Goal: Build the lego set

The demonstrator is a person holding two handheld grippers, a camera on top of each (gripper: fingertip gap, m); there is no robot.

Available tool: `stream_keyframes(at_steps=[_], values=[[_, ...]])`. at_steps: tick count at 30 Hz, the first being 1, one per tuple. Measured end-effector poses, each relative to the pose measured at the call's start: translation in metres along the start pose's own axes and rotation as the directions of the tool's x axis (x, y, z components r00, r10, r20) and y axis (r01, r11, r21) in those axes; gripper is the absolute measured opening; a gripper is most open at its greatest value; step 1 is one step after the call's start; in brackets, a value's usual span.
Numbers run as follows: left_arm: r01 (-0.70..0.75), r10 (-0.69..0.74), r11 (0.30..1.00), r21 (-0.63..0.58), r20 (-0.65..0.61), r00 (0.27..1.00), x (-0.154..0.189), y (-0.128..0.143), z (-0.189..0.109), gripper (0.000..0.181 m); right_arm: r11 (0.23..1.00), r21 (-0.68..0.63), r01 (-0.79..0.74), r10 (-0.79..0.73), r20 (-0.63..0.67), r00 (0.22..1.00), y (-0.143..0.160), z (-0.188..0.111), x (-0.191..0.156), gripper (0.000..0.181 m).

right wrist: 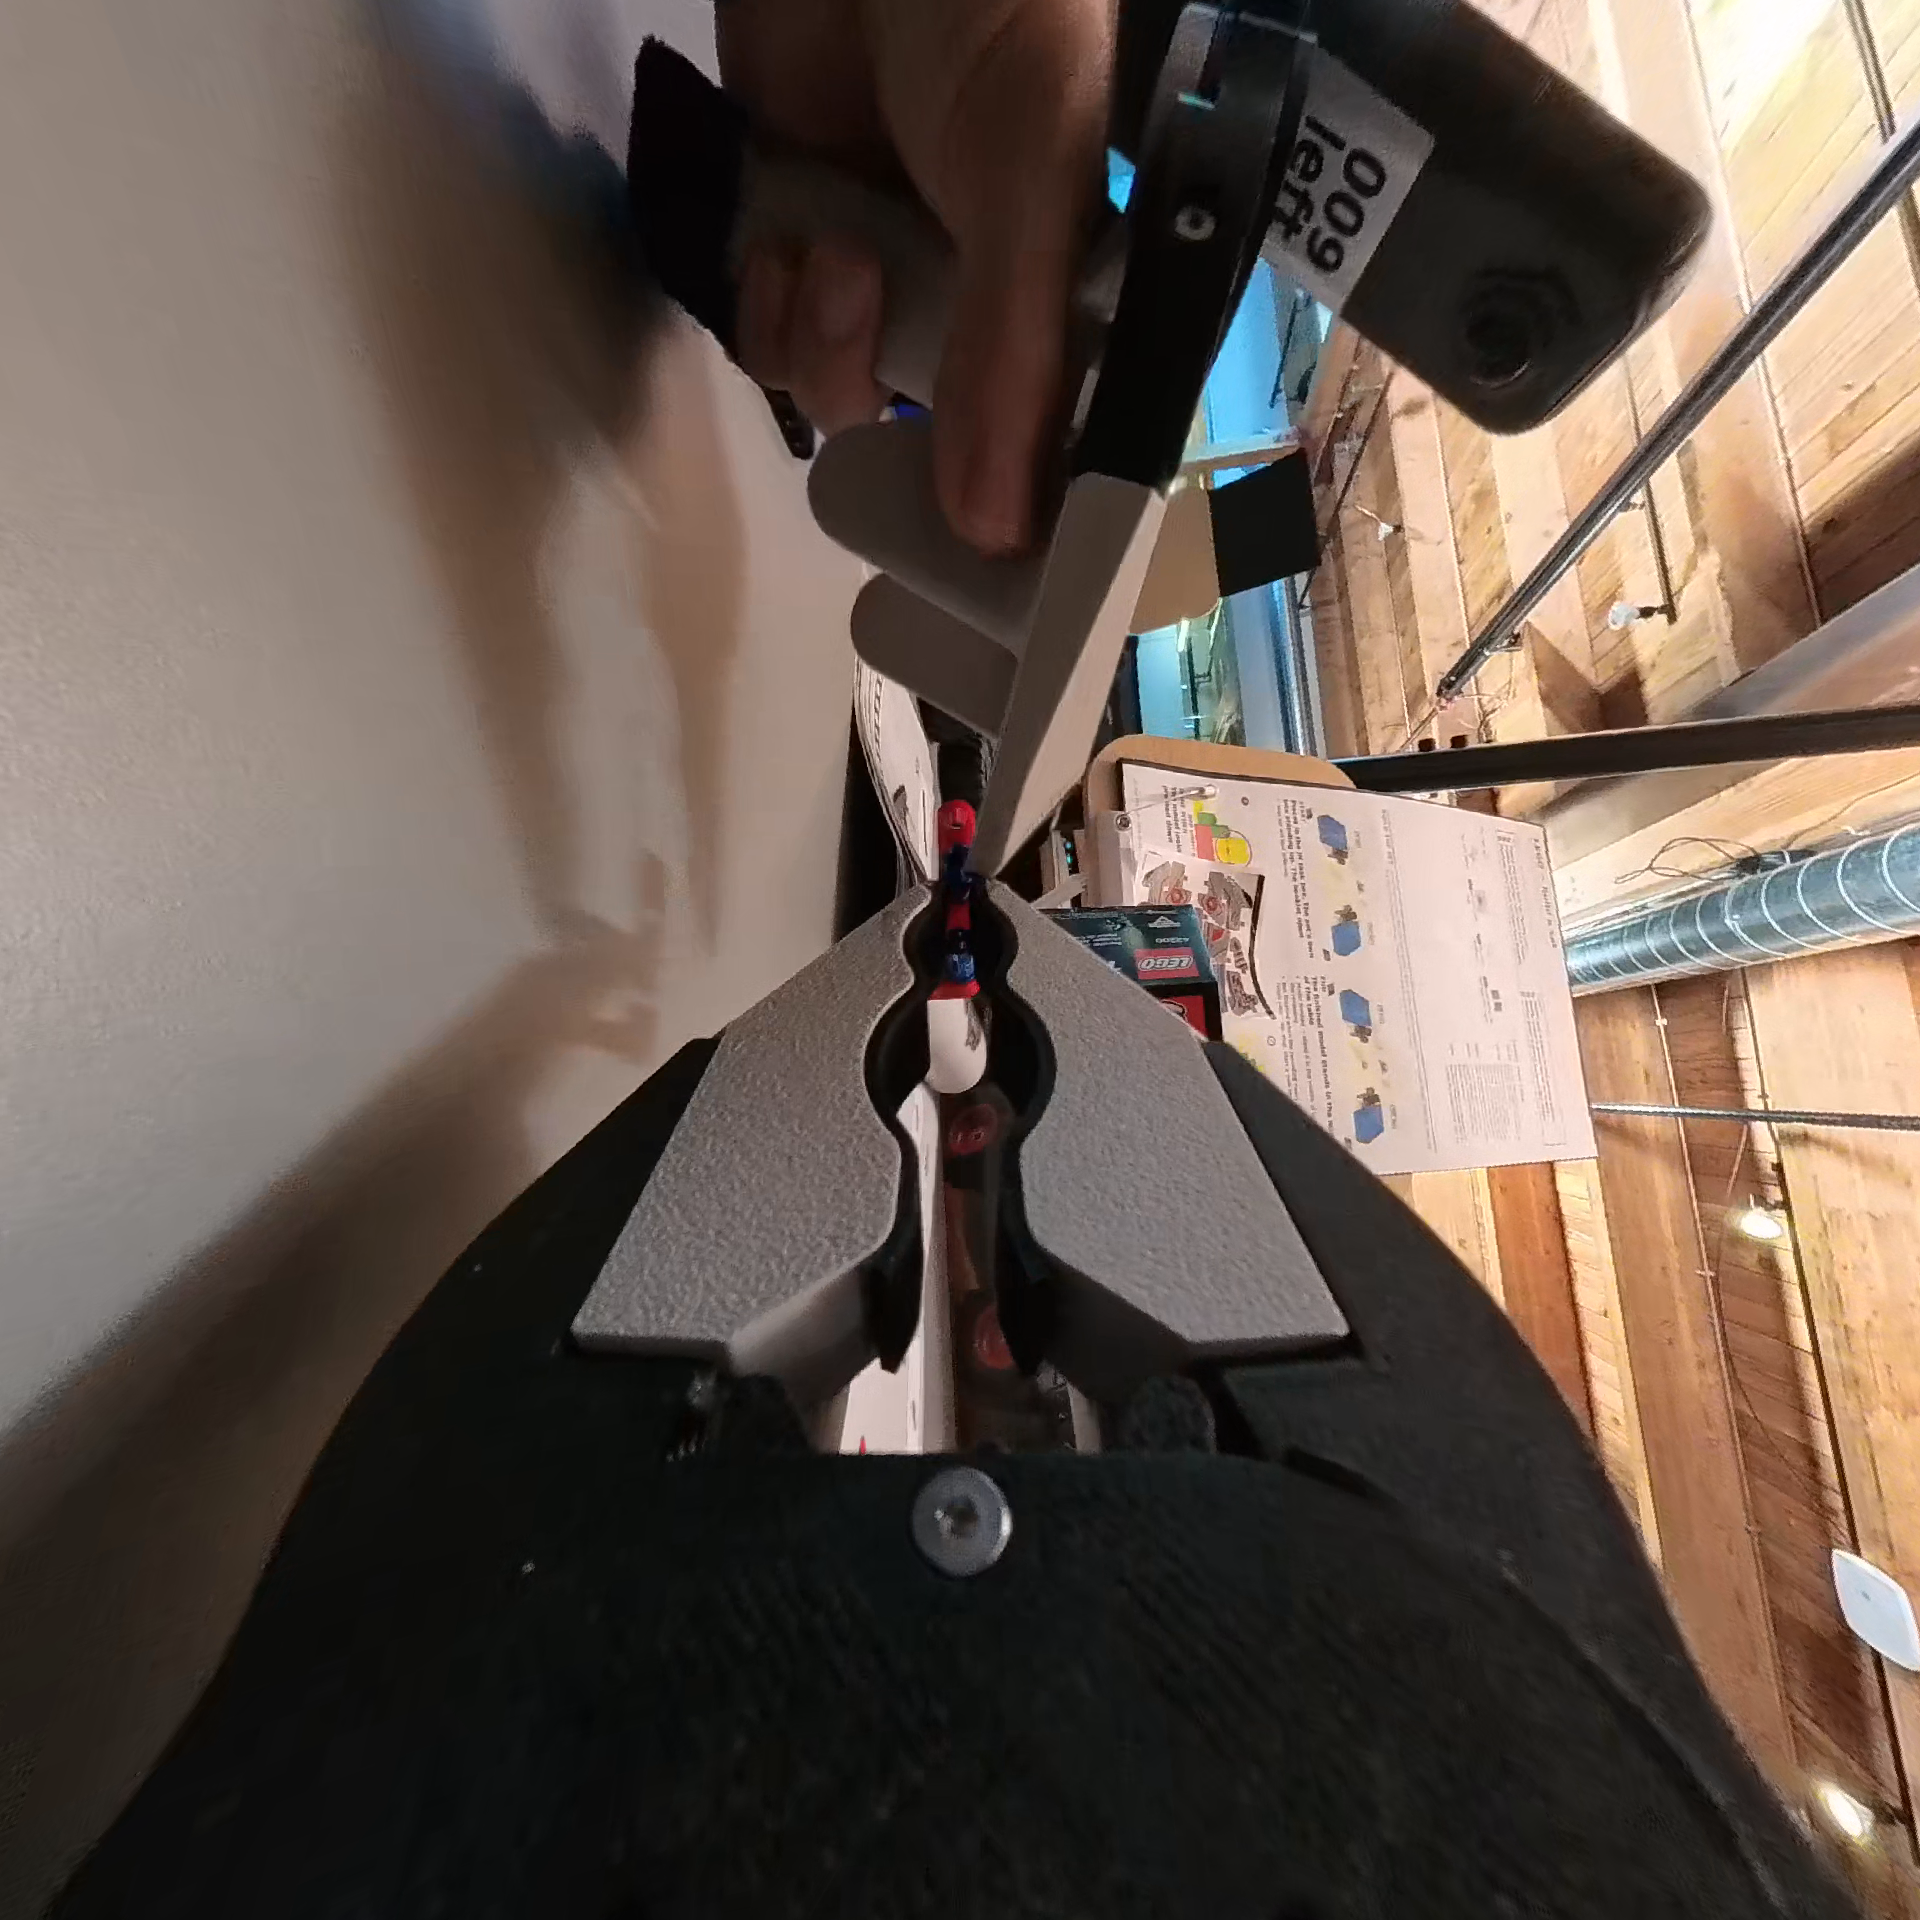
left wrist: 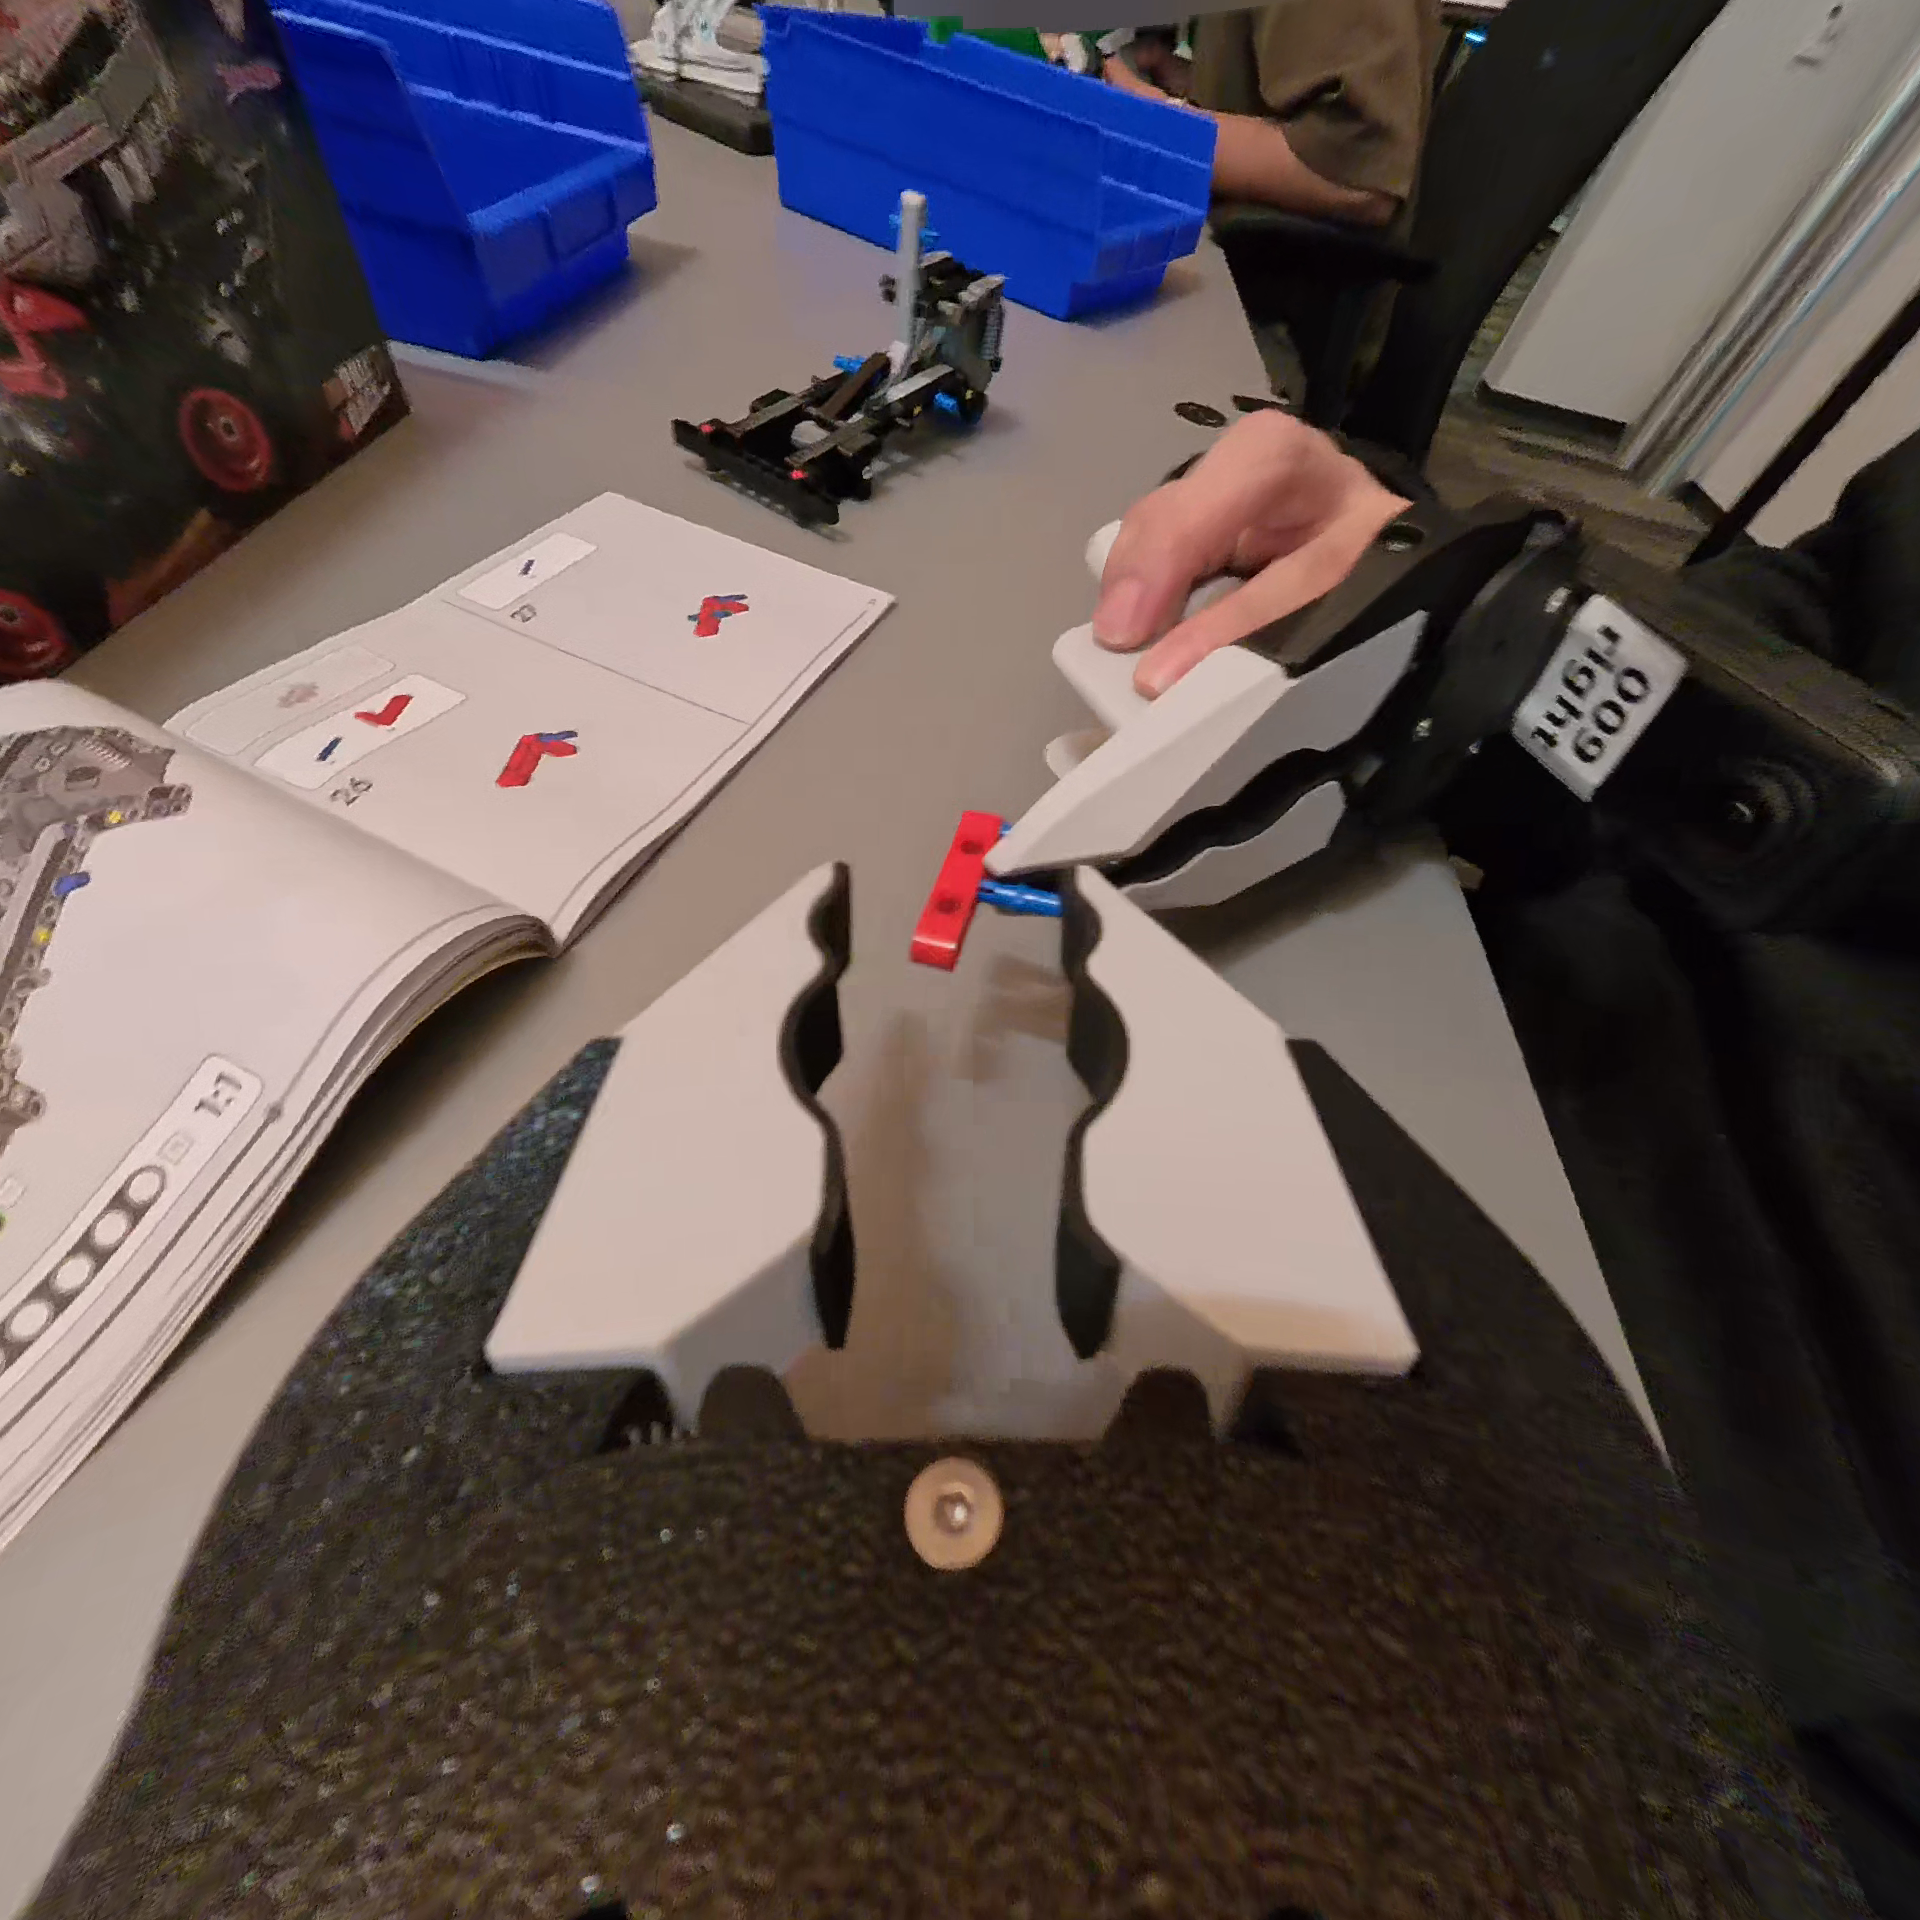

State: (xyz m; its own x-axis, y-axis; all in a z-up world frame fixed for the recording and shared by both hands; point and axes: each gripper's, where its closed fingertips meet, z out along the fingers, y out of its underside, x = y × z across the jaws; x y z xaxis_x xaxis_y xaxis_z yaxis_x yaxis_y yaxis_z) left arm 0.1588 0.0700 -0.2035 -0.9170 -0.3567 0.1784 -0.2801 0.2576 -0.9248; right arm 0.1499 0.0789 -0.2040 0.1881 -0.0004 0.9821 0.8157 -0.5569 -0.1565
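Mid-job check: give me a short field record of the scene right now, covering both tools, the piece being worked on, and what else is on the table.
left tool: open, empty, fingers on either side of the part from below
right tool: shut on the blue pin, tilted in from the right
red beam: short, held above the table, joined to the pin
blue pin: sticks out of the beam's side
instruction booklet: open, left of the tools
partial model: black, farther back on the grey table
blue bins: two, at the far edge

We see a grey table (left wrist: 1039,582), two blue storage bins (left wrist: 468,177) at its far end, timber-plank ceiling (right wrist: 1558,520) and a silver duct (right wrist: 1745,914).
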Motion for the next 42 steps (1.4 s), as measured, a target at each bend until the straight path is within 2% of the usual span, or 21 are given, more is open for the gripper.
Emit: stream_keyframes(at_steps=[1, 6, 10, 42], values=[[0.007, -0.007, 1.000, -0.004, -0.001, 1.000, -0.001, 0.001, -0.001, 0.043, 1.000, 0.004, 0.006, -0.006, 0.003, 1.000, -0.001, 0.000, -0.001, 0.000], [-0.010, 0.006, 0.998, -0.069, -0.055, 0.998, 0.008, 0.011, 0.003, 0.042, 0.999, -0.023, 0.028, -0.028, 0.011, 1.000, 0.002, 0.003, -0.004, 0.000], [-0.049, 0.047, 0.996, -0.073, -0.027, 0.998, 0.005, 0.012, 0.002, 0.026, 1.000, -0.014, 0.008, -0.008, 0.007, 1.000, 0.000, 0.003, -0.003, 0.000], [0.015, -0.020, 0.993, -0.121, -0.040, 0.999, 0.001, 0.019, 0.005, 0.026, 0.999, -0.032, -0.028, 0.029, 0.029, 0.999, 0.004, 0.004, -0.010, 0.001]])
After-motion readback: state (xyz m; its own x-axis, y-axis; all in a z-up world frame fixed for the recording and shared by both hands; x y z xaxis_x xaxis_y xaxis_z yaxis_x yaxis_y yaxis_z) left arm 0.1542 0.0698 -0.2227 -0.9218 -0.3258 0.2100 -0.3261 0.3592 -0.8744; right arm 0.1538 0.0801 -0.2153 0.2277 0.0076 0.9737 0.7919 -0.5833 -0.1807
